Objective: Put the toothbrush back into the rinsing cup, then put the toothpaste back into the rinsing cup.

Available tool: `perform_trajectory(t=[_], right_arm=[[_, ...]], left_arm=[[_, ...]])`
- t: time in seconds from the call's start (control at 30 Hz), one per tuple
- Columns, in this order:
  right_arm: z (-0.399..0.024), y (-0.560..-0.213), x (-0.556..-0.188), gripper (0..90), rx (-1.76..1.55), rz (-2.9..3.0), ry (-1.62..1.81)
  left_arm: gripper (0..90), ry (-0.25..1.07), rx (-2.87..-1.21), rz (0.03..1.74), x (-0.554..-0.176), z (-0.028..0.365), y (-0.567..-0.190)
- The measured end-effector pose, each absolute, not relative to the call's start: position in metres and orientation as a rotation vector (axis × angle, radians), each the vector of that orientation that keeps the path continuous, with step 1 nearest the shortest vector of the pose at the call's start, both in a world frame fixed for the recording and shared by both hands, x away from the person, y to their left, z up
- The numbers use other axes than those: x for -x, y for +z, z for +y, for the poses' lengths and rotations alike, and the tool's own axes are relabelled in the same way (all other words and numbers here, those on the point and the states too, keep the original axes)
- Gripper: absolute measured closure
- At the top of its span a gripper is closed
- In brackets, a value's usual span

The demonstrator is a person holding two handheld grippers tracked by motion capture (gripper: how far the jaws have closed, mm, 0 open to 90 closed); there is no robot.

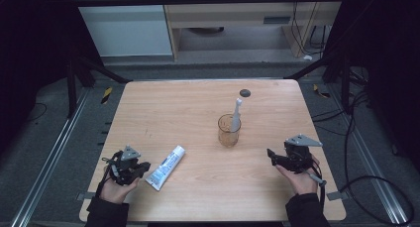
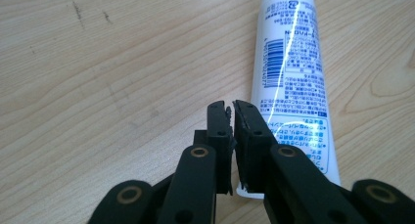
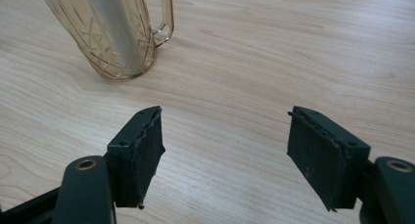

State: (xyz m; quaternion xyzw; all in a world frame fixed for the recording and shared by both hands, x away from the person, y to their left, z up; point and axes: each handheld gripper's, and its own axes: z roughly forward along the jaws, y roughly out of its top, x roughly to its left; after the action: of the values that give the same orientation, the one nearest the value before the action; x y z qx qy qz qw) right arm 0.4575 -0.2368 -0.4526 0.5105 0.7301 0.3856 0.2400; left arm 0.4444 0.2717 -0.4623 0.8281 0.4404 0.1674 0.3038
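Note:
A white toothpaste tube (image 1: 166,167) (image 2: 291,72) lies flat on the wooden table (image 1: 198,103), cap toward the far right. My left gripper (image 1: 143,167) (image 2: 232,106) sits at the tube's flat tail end, jaws shut to a thin slit with nothing seen between them. The tail runs under its right jaw. An amber glass cup (image 1: 229,132) (image 3: 112,38) stands mid-table with a grey-white toothbrush (image 1: 236,113) (image 3: 115,23) leaning in it. My right gripper (image 1: 270,155) (image 3: 225,131) stands open and empty, low over the table to the cup's right.
A small dark round disc (image 1: 244,92) lies near the table's far edge. Black frame bars run around the table, and cables lie on the floor at the right.

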Motion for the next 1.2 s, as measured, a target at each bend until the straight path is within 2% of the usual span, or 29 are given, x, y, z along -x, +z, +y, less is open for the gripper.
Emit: perform_trajectory(t=[0.73, 1.2], right_arm=[[-0.237, -0.458, -0.46, 29.3, -1.396, 2.018, 0.999], [-0.238, -0.459, -0.46, 29.1, -1.402, 2.026, 0.995]], left_arm=[[89.1, 0.354, -2.298, 1.125, -0.445, 0.261, -0.473], [89.2, 0.299, -2.319, 1.037, -0.436, 0.237, -0.474]])
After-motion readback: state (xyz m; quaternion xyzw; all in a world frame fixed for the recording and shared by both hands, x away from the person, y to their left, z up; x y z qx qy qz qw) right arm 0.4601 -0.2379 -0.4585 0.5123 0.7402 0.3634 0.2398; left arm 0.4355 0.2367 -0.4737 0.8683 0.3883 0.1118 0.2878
